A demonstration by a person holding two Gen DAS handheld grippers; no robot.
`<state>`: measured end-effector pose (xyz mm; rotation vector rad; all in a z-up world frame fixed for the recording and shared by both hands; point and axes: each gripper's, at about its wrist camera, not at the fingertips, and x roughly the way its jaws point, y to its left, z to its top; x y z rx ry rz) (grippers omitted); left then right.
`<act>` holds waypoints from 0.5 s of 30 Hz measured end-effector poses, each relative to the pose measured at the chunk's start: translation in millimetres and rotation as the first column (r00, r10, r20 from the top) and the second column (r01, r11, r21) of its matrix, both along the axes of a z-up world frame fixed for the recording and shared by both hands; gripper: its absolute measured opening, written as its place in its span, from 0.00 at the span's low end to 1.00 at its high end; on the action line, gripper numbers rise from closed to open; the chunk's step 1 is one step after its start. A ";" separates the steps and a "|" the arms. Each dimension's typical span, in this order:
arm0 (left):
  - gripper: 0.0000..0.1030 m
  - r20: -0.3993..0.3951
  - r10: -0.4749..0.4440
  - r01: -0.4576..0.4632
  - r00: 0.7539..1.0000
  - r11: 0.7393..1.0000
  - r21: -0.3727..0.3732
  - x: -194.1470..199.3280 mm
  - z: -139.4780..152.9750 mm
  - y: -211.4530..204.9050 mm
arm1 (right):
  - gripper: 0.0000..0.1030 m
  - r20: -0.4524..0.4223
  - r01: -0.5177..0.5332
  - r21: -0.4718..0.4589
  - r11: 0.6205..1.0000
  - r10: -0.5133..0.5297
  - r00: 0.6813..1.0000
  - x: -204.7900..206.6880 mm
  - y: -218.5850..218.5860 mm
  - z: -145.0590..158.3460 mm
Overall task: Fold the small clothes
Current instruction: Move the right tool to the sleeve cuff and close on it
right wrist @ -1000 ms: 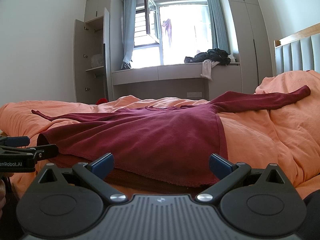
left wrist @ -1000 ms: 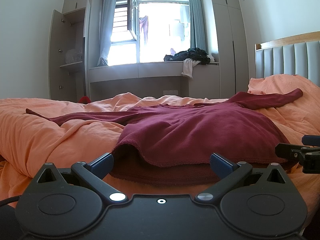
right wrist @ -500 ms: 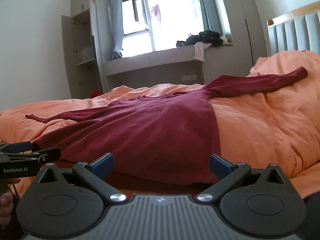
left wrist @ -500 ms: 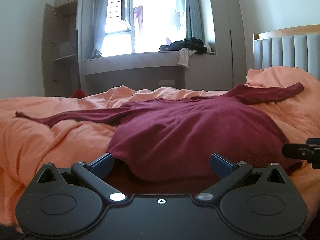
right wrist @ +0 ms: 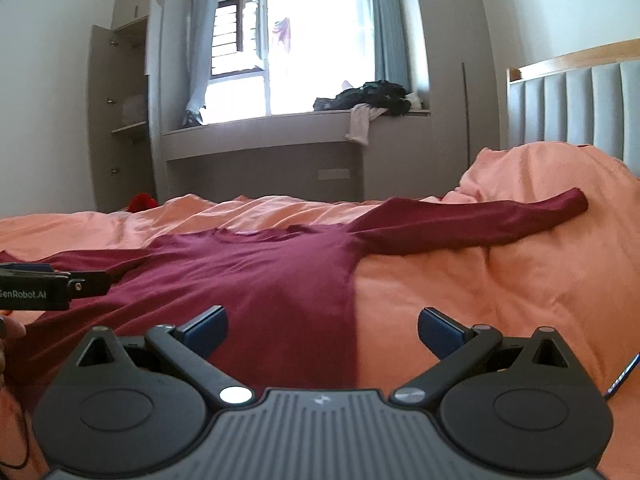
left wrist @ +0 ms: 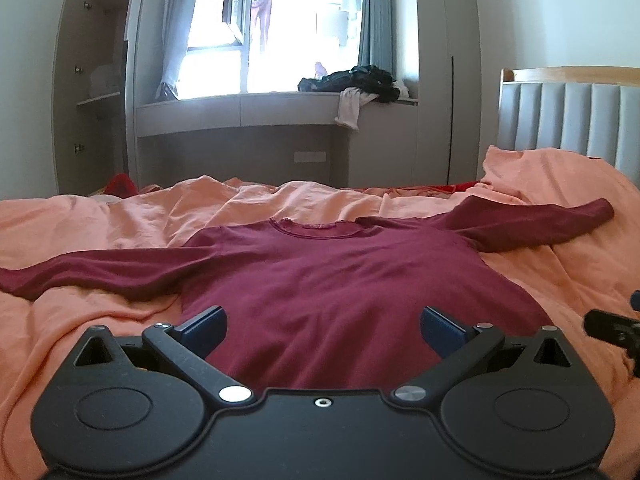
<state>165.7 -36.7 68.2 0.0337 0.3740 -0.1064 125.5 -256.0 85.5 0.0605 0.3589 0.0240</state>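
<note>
Maroon shirt (left wrist: 340, 276) neckline clear from left gripper (left wrist: 322, 326), person's fingers (right wrist: 10, 330) only from right

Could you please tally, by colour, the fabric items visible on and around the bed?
Maroon: 1, the long-sleeved maroon cotton shirt spread flat
Orange: 1, the rumpled orange bed cover
Red: 1, the small red fabric item beyond the bed's far edge
Dark: 1, the heap of dark clothes on the window ledge
White: 1, the white cloth hanging off that ledge
Total: 5
</note>
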 end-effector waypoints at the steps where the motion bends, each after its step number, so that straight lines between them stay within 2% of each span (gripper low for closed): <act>1: 1.00 -0.006 0.005 -0.005 1.000 1.000 0.002 8.3 -0.9 0.1 | 1.00 -0.002 0.003 0.000 1.000 -0.003 1.000 8.0 -2.4 0.0; 8: 1.00 -0.044 0.044 -0.044 0.998 0.999 -0.004 57.3 -21.2 5.8 | 1.00 0.022 0.050 -0.015 0.999 -0.049 0.999 57.3 -39.4 -4.4; 12: 1.00 -0.038 0.059 -0.059 0.998 0.998 0.003 70.4 -37.2 11.3 | 1.00 0.064 0.126 0.006 0.992 -0.126 0.990 87.1 -77.3 -10.0; 15: 1.00 -0.069 0.046 -0.048 0.997 0.999 -0.026 73.4 -47.1 16.3 | 1.00 0.064 0.196 0.039 0.980 -0.198 0.978 115.4 -111.6 -18.2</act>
